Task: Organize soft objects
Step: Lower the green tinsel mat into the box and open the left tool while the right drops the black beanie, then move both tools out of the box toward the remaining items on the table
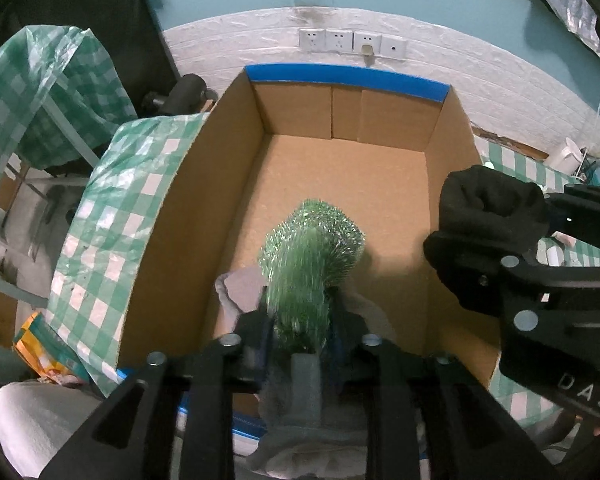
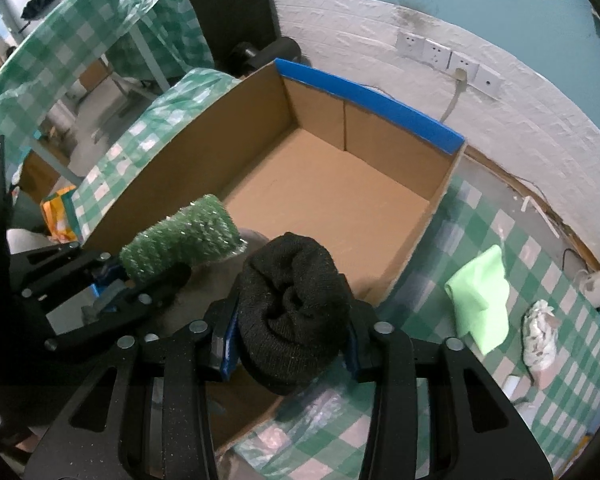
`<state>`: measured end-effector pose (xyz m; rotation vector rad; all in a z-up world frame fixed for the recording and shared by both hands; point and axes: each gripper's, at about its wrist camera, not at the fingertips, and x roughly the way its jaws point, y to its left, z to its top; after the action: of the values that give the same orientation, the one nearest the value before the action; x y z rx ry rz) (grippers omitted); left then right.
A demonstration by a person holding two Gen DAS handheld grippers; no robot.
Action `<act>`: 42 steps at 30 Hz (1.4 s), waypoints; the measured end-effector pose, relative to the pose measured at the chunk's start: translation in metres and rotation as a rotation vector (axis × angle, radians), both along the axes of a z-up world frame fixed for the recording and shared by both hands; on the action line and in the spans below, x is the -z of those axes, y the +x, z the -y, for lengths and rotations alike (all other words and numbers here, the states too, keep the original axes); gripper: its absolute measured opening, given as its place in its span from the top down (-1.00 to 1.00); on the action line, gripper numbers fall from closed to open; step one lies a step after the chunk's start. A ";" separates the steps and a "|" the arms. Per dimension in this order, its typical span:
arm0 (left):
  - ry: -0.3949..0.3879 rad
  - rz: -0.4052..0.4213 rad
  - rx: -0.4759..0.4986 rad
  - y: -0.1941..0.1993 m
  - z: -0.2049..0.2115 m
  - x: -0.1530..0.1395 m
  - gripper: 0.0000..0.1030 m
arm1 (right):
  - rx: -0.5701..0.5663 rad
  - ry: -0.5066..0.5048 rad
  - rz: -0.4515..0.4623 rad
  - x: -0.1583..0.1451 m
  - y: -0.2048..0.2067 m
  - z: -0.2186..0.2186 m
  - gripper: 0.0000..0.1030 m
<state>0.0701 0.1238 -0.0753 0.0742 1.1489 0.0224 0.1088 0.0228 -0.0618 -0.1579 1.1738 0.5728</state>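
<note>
An open cardboard box [image 1: 236, 184] with blue tape on its far rim stands on the checked table; it also shows in the right wrist view [image 2: 440, 200]. My left gripper [image 1: 300, 320] is shut on a green sparkly soft roll [image 1: 312, 252] and holds it over the box's near end; the roll also shows in the right wrist view [image 2: 184, 236]. My right gripper [image 2: 290, 344] is shut on a rolled black knit item [image 2: 292, 312], held at the box's near right edge; it shows in the left wrist view [image 1: 488, 224]. A grey cloth [image 1: 240, 288] lies in the box under the roll.
A light green cloth [image 2: 480, 296] and a crumpled white rag [image 2: 540, 332] lie on the green checked tablecloth [image 2: 500, 400] right of the box. Wall sockets [image 1: 352, 42] sit behind the box. A covered chair [image 1: 52, 92] stands left.
</note>
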 end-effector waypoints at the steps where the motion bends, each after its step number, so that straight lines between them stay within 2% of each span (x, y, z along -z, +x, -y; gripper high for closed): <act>1: 0.001 0.003 -0.003 0.000 0.000 0.000 0.36 | 0.001 -0.002 -0.002 0.000 0.000 0.000 0.14; 3: 0.011 0.008 -0.004 -0.001 0.000 0.000 0.29 | 0.003 -0.011 0.002 0.001 -0.001 0.000 0.10; 4: 0.012 0.008 -0.002 -0.001 0.000 0.000 0.17 | 0.006 -0.013 0.007 0.000 -0.001 0.001 0.04; 5: 0.013 0.010 -0.004 -0.001 0.000 0.000 0.08 | 0.012 -0.015 0.011 0.000 -0.001 0.001 -0.09; 8: 0.008 0.020 -0.012 -0.001 -0.002 -0.003 0.07 | 0.031 -0.016 0.033 -0.003 -0.001 0.006 -0.26; 25: -0.003 0.042 0.023 -0.001 0.015 -0.011 0.04 | 0.084 -0.030 0.038 -0.002 -0.004 0.045 -0.40; 31: -0.003 0.065 0.045 -0.001 0.029 -0.017 -0.05 | 0.125 -0.030 0.041 -0.003 -0.007 0.070 -0.40; 42: -0.002 0.081 0.101 -0.004 0.059 -0.025 -0.06 | 0.220 -0.023 0.034 -0.001 -0.013 0.124 -0.41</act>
<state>0.0663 0.0651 -0.0507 0.1280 1.0630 -0.0647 0.0963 -0.1008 -0.0610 -0.0570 1.1478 0.3618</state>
